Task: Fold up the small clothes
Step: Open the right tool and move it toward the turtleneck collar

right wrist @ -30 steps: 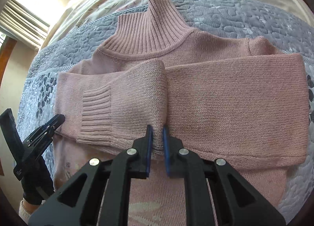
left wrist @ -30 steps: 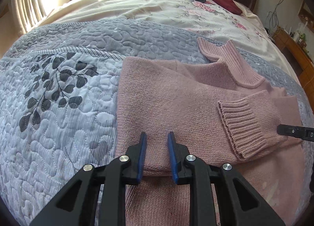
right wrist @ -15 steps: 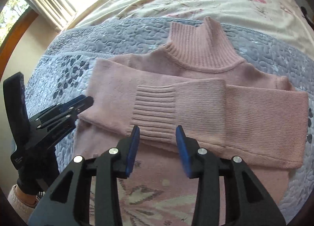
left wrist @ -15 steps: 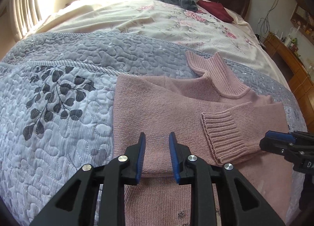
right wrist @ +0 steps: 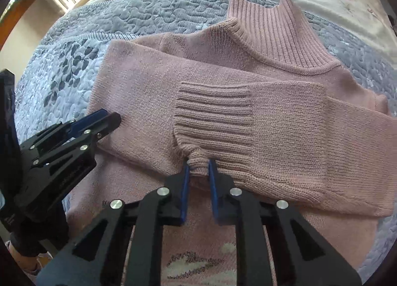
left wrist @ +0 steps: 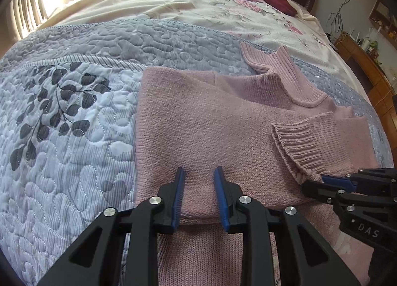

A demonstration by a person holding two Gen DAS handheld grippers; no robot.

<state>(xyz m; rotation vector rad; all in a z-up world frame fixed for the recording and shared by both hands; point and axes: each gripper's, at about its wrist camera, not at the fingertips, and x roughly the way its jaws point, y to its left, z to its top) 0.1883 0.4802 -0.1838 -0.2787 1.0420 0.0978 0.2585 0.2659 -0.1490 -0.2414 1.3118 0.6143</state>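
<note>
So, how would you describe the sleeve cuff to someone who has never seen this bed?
On the grey quilted bedspread lies a pink sweater, sleeves folded across its chest. The cuff is the ribbed band ending the top sleeve; the right gripper pinches its corner, unlike the ribbed collar above.

Both matte black two-finger grippers, left [left wrist: 199, 195] and right [right wrist: 198, 193], carry blue finger pads [left wrist: 178, 198] and round silver screws [left wrist: 154, 201]. The right gripper's body bears white letters "DAS" [left wrist: 369, 229]. Below the left gripper sits a black glove [right wrist: 27, 243].
</note>
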